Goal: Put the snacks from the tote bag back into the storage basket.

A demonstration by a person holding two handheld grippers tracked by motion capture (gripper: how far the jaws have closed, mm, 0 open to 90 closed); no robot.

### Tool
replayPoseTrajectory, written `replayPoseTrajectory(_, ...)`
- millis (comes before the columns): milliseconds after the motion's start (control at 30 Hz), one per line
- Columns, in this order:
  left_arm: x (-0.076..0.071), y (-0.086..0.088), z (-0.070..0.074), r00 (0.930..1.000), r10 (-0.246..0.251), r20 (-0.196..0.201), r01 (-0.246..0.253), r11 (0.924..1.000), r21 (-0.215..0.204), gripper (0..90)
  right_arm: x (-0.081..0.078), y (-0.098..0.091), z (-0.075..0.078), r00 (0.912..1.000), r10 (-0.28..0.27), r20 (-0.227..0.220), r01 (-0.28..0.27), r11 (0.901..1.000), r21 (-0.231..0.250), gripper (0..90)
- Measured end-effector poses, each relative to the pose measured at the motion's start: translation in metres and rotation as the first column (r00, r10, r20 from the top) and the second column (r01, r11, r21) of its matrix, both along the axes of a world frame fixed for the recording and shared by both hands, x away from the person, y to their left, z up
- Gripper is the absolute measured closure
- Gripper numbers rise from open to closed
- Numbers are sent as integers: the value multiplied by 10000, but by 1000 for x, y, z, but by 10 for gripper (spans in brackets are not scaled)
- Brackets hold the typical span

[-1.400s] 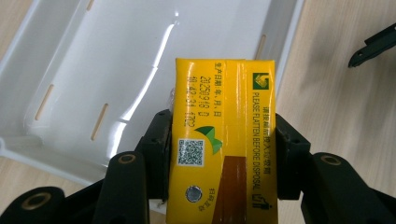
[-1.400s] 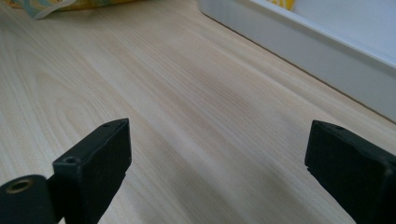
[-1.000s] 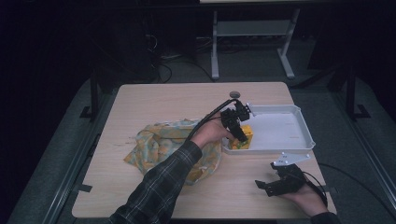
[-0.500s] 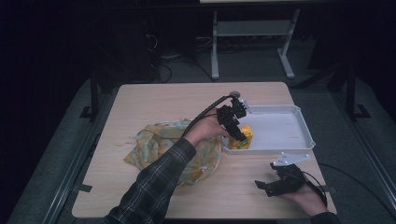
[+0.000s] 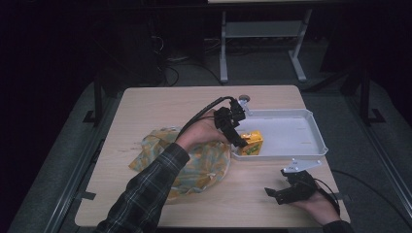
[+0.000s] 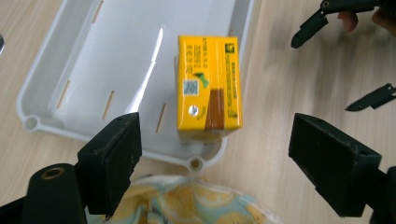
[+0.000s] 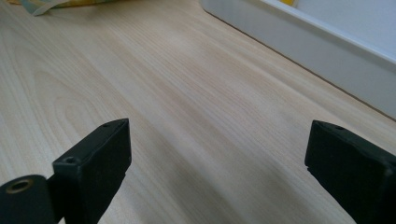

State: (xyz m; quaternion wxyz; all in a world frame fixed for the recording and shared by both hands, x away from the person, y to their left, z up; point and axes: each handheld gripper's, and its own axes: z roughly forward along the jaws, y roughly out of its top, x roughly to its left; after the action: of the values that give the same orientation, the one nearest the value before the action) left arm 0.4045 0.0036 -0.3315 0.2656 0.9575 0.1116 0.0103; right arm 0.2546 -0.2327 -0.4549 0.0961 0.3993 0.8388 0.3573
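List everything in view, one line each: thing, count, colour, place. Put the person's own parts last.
table: one, light wood, under everything.
tray: one, white, right half of table.
carton: one, yellow, in the tray's near-left corner.
cloth bag: one, yellow-patterned, left of the tray.
metal stand: one, grey, on the floor beyond the table.
left gripper: one, black, jaws just opened, above the carton.
right gripper: one, black, open, near edge.
sleeve: one, plaid, left forearm.
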Motion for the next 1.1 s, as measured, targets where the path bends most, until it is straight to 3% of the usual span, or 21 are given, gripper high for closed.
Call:
replayPoseTrajectory(600,-13,62,9,9979,569,317,-555,9976,-414,137,1,-1,-2,10000,-37,2,37,10000,-92,66)
replayPoseTrajectory(1100,-27,121,2,9905,1324,372,-1303,9899,-552,143,2,-3,-4,10000,-33,-20,33,9998,-213,66)
